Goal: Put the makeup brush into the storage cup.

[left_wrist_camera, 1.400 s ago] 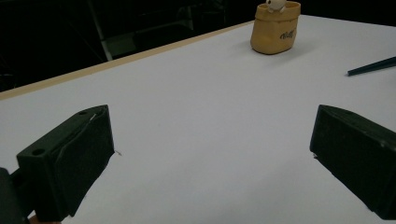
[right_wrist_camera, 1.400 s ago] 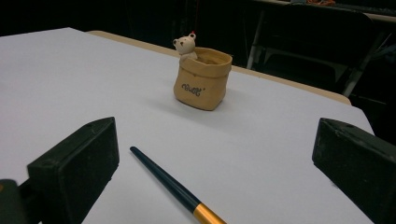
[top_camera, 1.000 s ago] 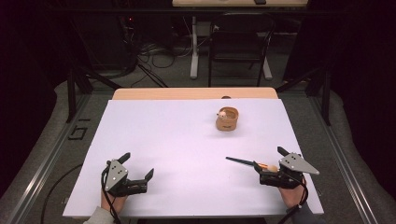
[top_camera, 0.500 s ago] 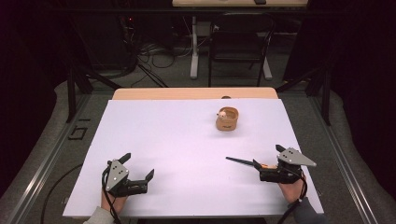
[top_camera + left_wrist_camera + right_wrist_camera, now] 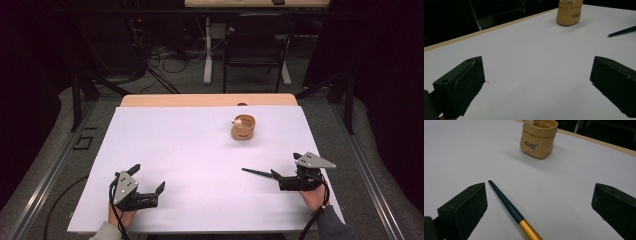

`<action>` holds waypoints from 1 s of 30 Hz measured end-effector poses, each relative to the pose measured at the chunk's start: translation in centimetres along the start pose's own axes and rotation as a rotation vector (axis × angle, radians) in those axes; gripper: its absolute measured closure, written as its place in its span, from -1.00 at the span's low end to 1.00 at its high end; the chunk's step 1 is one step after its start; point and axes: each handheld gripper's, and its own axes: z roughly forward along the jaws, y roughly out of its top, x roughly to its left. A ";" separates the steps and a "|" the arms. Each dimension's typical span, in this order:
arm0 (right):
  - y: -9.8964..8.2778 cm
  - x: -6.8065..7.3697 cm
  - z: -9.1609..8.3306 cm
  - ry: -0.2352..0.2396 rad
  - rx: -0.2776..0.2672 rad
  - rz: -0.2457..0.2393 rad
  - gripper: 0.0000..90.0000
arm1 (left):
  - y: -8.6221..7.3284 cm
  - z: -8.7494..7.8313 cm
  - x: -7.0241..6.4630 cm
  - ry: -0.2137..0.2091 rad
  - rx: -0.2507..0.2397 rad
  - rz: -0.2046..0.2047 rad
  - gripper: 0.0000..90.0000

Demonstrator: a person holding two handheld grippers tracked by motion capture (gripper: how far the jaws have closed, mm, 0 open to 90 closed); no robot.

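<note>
A small tan pouch (image 5: 243, 127) with dark lettering stands upright on the white tabletop (image 5: 190, 145), right of centre and toward the far side. A dark, slim brush with a gold ferrule (image 5: 257, 173) lies flat near the front right. My right gripper (image 5: 284, 166) is open around the brush's handle end; in the right gripper view the brush (image 5: 506, 203) runs between the jaws, close to the left one, with the pouch (image 5: 537, 138) beyond. My left gripper (image 5: 148, 177) rests open at the front left, nothing between its jaws (image 5: 537, 82). The left gripper view also shows the pouch (image 5: 569, 12) and the brush's tip (image 5: 622, 31).
A wooden strip (image 5: 200, 100) edges the table's far side. Beyond it stand a dark chair (image 5: 255, 45), a white table leg and cables on the floor. Metal rails run along both sides of the table.
The right gripper has shifted slightly forward and up over the brush's handle end. The left gripper, the pouch and the brush have not moved.
</note>
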 end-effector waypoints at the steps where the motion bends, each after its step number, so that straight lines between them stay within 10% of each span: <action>1: 0.1 -0.1 0.1 0.010 0.011 -0.003 -1.00 | 0.0 0.0 0.0 0.000 0.000 0.000 -1.00; 30: 2.0 -1.4 2.7 0.193 0.295 -0.195 -1.00 | 0.0 0.1 -0.1 -0.008 0.012 0.009 -1.00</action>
